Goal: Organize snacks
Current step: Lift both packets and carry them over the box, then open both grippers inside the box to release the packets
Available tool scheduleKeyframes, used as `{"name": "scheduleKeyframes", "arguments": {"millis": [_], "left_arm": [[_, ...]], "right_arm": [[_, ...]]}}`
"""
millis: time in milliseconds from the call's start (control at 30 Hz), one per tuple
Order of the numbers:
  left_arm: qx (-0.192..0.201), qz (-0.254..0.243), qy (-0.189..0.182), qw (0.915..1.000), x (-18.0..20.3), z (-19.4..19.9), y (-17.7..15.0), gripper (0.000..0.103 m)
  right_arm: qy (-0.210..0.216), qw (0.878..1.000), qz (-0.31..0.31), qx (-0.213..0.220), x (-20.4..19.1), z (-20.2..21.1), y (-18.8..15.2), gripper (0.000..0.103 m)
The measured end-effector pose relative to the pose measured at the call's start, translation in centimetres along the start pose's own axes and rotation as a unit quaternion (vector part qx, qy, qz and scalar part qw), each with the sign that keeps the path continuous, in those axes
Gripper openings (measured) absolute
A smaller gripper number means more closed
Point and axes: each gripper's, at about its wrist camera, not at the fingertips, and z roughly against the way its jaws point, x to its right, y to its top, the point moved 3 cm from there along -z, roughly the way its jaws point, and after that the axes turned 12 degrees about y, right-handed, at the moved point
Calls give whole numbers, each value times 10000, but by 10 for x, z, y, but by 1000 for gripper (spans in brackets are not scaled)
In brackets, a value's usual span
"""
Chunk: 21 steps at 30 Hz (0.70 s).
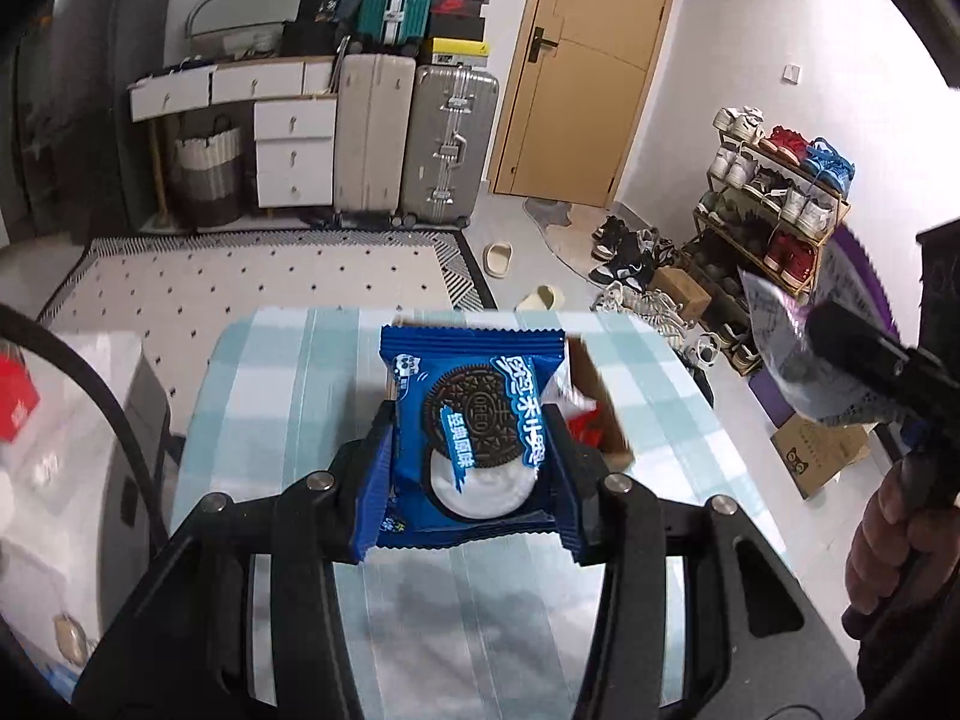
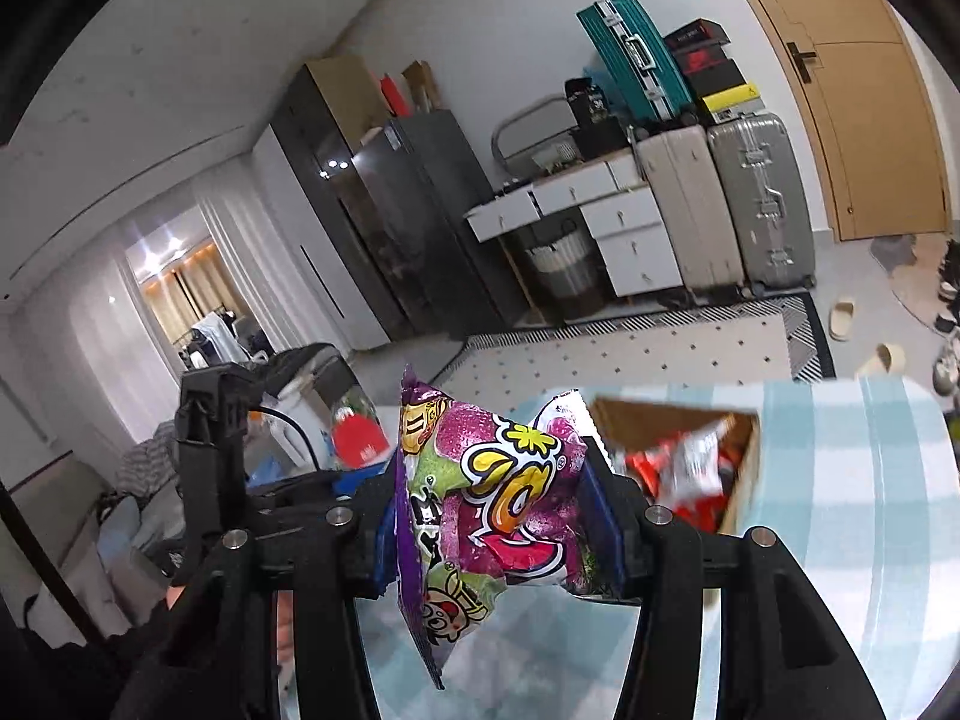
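While hanging above the checked surface (image 1: 288,372): left hand-held gripper (image 1: 474,450) pinching blue Oreo packet (image 1: 471,420) at both side edges; right hand-held gripper (image 2: 498,504) clamping purple candy bag (image 2: 492,498), jaws part-closed on it. Carrying each level toward cardboard box (image 2: 744,468) — keeping pinch steady, releasing only over the opening. Reading "OREO" on pictured biscuit, white Chinese script beside it — candy lettering illegible.
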Motion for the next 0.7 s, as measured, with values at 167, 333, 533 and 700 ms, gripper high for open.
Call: {"name": "scheduleKeyframes", "arguments": {"millis": [167, 333, 533, 700], "left_arm": [[77, -127, 41, 9999, 15, -19, 55, 42], [-30, -175, -13, 9998, 30, -56, 97, 42], [-421, -217, -118, 9988, 38, -124, 107, 42], [-684, -266, -177, 9971, 38, -164, 82, 42]], "right_arm": [[-25, 9998, 185, 74, 5, -14, 51, 51], [-180, 9994, 288, 22, 23, -38, 84, 51], [-366, 9987, 111, -342, 69, -77, 77, 51], [-469, 9971, -73, -601, 105, -101, 53, 51]]}}
